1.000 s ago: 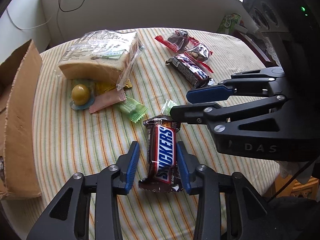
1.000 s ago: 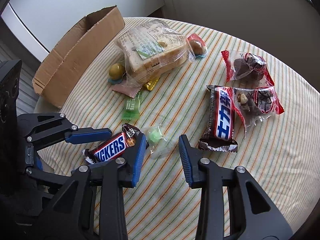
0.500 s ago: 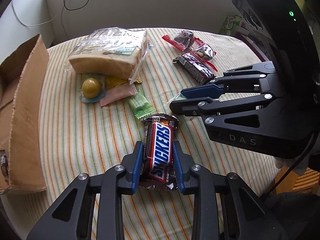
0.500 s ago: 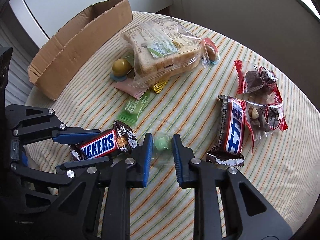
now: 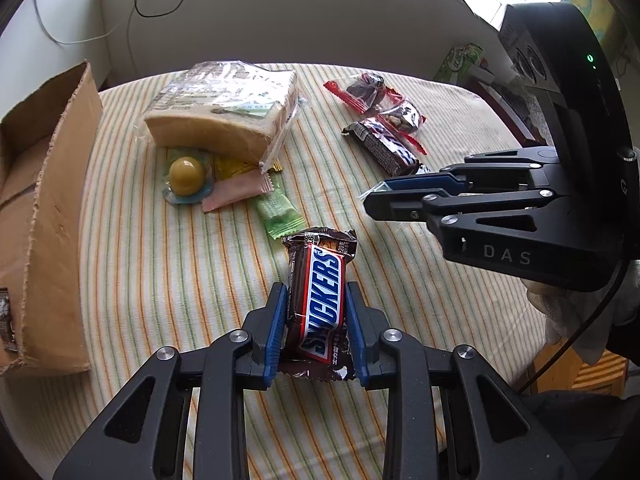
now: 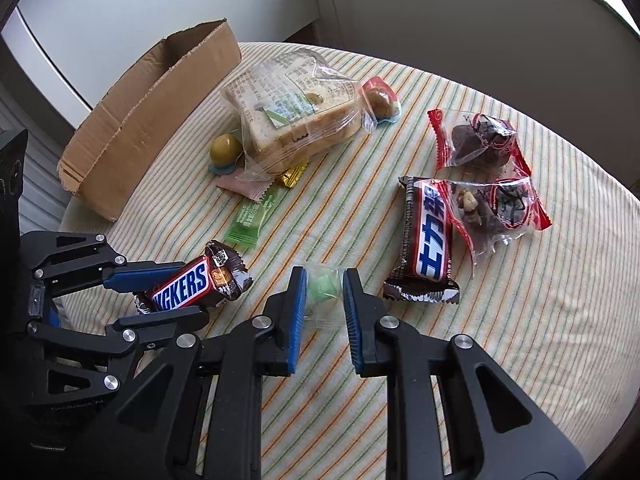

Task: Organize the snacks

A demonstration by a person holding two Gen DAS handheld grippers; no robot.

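Our left tongs (image 5: 316,312) pinch a Snickers bar (image 5: 320,300) across its width, the blue pads pressed on both long edges of the brown wrapper; the white "SNICKERS" lettering on blue reads clearly, and small print at its ends is too fine for us to make out. Our right tongs (image 6: 324,296) are pressed together on a small green candy (image 6: 323,287) in a clear wrapper. Their black frame carries the letters "DAS" in the left view.

On the striped tablecloth (image 6: 520,320) we see a second chocolate bar (image 6: 430,240) with white characters on blue, touching two clear, red-edged packets of dark snacks (image 6: 484,184). A bagged bread loaf (image 6: 296,112) bears a printed label we cannot read. Beside it lie a green sachet (image 6: 250,220) with small white print, a pink sachet (image 5: 236,192), a gold wrapper (image 6: 294,174) and a round olive-coloured sweet (image 5: 186,172). A cardboard box (image 6: 148,120) stands open at the table's edge.
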